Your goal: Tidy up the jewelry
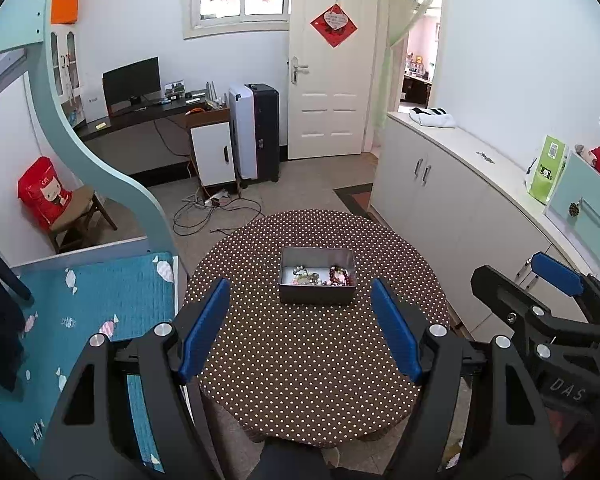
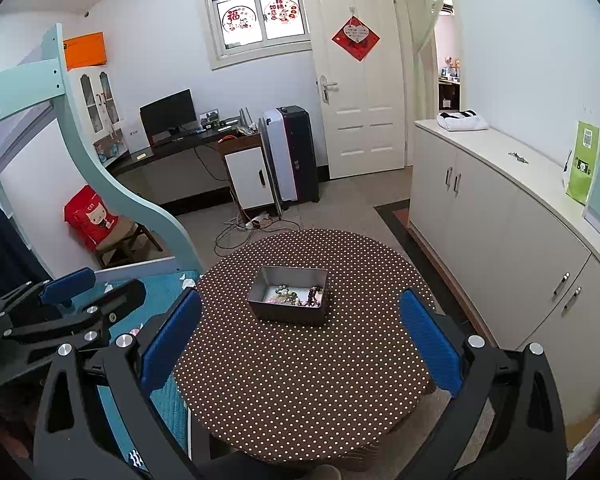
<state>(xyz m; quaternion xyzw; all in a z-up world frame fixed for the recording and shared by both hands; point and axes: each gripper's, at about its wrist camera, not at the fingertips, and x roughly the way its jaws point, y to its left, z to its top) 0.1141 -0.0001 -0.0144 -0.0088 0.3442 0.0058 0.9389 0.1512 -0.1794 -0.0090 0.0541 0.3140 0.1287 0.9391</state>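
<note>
Round table in brown polka-dot cloth, frame centre | grey metal box mid-table, jewelry heaped inside along its near wall | white cabinets right, desk with monitor upper left, door top centre | left gripper raised above near table edge, fingers spread wide, nothing held | right gripper likewise, spread wide, nothing held

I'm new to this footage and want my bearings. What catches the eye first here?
A grey metal box holding a tangle of beaded jewelry sits mid-table on the brown polka-dot tablecloth. The open left gripper and open right gripper frame it with blue pads, both empty.
</note>
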